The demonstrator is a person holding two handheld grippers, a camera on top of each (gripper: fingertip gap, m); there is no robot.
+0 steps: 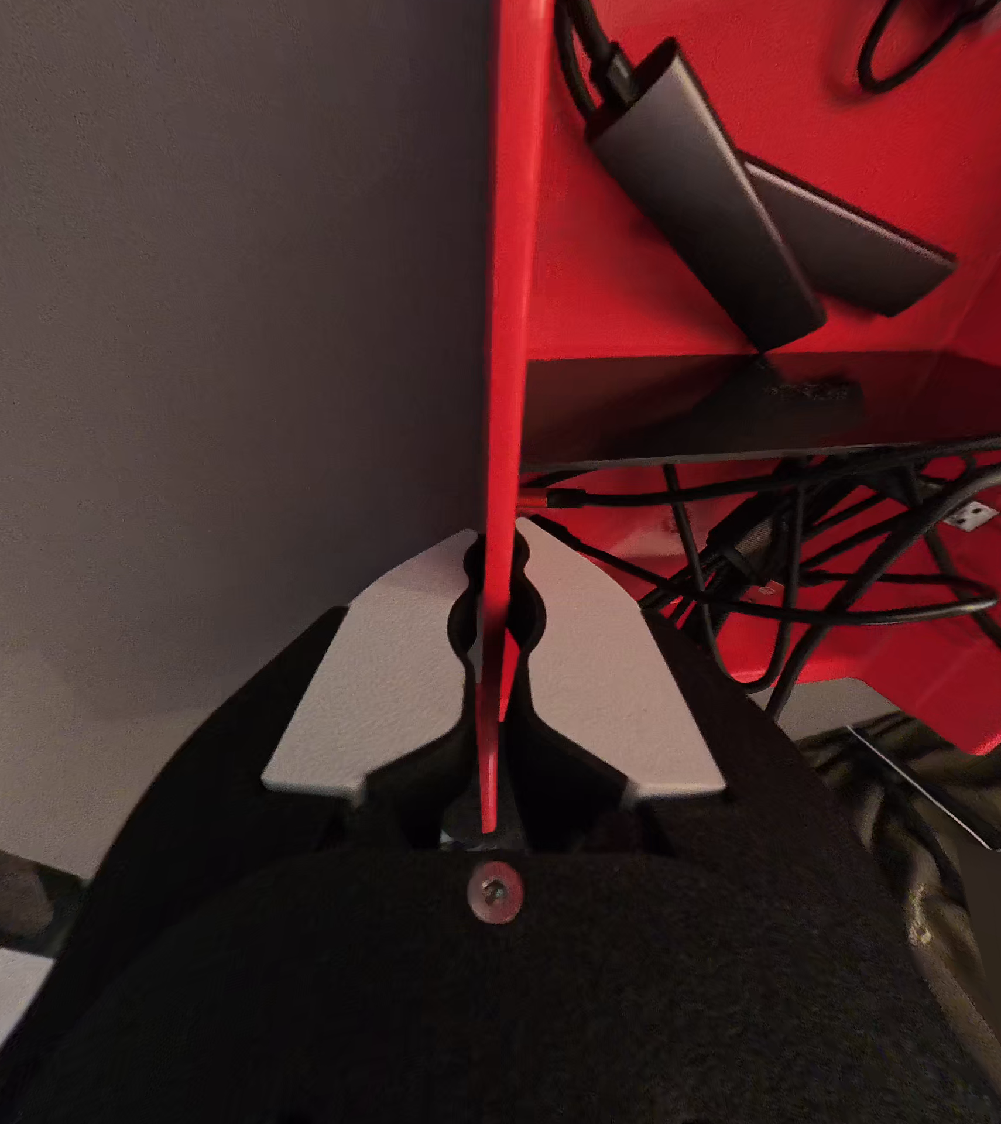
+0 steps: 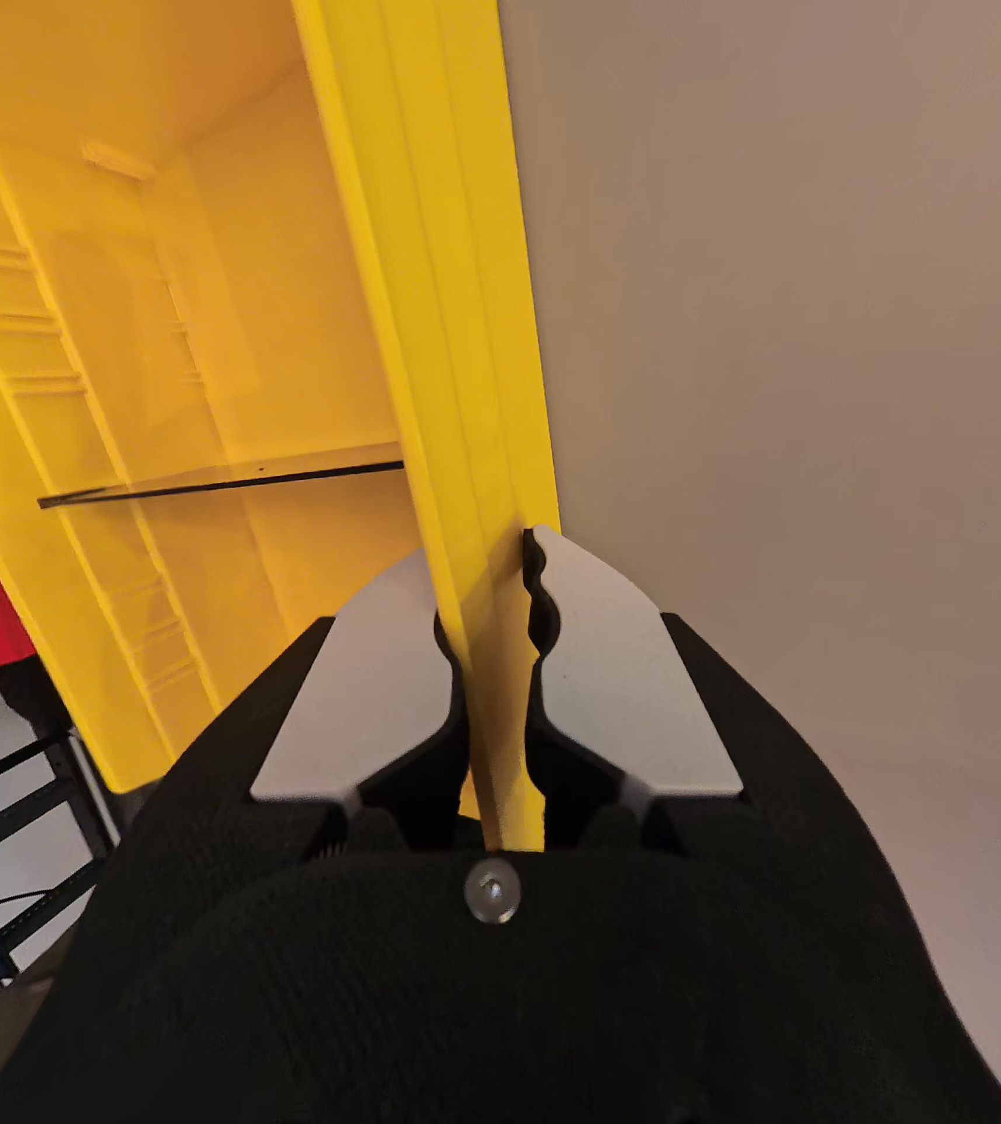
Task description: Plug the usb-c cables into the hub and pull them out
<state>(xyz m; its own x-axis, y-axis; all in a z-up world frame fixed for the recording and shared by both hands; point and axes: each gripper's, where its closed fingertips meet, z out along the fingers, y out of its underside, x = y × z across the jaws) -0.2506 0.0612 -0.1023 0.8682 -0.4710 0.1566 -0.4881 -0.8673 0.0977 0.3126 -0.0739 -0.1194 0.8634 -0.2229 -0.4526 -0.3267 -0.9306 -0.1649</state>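
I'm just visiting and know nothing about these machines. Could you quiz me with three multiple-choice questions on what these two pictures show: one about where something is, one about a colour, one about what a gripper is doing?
1. Where are the grey hubs?
A. In the red bin, leaning above a dark divider
B. In the yellow bin
C. Between the left gripper's fingers

2. What colour is the bin wall that the right gripper grips?
A. Red
B. Yellow
C. Blue

3. What is the left gripper doing?
A. Hanging open in the air
B. Holding a cable plug
C. Shut on the red bin's wall

Answers: 1 A, the left wrist view shows them propped inside red walls, with tangled black cables below the divider. 2 B, the yellow bin has its rim running between those fingers. 3 C, both fingers press on the thin red wall.
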